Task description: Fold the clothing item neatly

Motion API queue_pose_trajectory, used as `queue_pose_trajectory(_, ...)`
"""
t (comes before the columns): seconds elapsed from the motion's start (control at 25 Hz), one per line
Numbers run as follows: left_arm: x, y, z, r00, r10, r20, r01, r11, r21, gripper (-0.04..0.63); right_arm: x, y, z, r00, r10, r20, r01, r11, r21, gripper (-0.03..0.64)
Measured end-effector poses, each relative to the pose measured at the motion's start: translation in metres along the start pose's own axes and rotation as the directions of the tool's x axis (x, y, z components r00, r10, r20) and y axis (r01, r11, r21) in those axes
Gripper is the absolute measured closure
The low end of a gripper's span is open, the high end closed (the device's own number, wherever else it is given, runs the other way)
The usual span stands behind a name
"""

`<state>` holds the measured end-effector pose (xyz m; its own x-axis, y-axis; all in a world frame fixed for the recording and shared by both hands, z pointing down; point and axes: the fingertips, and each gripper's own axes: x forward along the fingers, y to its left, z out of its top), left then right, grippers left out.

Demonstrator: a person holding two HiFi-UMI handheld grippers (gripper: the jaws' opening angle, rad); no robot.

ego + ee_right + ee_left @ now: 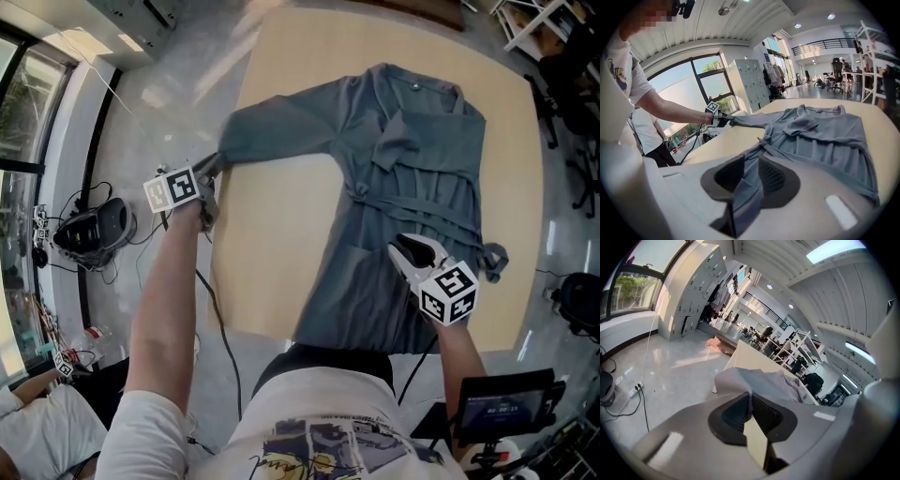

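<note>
On the shiny floor at the far left, a black round device (91, 228) lies among cables. Near it, the left gripper (210, 172) has its jaws closed on the end of the long sleeve (277, 131) of the grey fabric robe (412, 178). In the left gripper view the thin cloth is pinched between the dark pads (765, 414). The robe lies spread on the light beige square table (272, 267), with the collar at the far edge and a belt (412, 214) across the middle. At the right, the right gripper (408, 251) grips the near part of the robe, and a fold of the cloth is clamped between its jaws.
</note>
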<state>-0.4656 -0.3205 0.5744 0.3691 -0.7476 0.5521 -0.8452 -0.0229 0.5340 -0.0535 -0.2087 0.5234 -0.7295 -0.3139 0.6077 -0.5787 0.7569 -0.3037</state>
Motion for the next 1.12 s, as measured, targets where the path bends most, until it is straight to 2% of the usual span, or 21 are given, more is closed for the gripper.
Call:
queue_pose_trajectory(0.4,-0.021,-0.049,0.036,0.996,-0.030,0.084,0.018,0.990,0.141,0.572,-0.058,0.030,-0.025,0.998,-0.069,0.003,0.069,0.998,0.003,0.535)
queue_pose_trajectory(0.68,0.012,-0.159,0.050,0.989,-0.021,0.149,-0.013,0.974,0.225,0.572,-0.117,-0.050,-0.055,0.998,-0.068,-0.004,0.068,0.997,0.035,0.535)
queue_pose_trajectory(0.88,0.004,-0.192,0.056,0.982,-0.044,0.185,-0.013,0.955,0.296,0.572,-0.111,-0.050,-0.052,0.999,-0.043,-0.002,0.043,0.999,0.003,0.535)
queue_pose_trajectory(1.12,0.017,-0.249,0.052,0.979,-0.097,0.182,0.021,0.925,0.379,0.572,-0.119,-0.050,-0.056,1.000,0.000,0.014,-0.001,1.000,0.028,0.535)
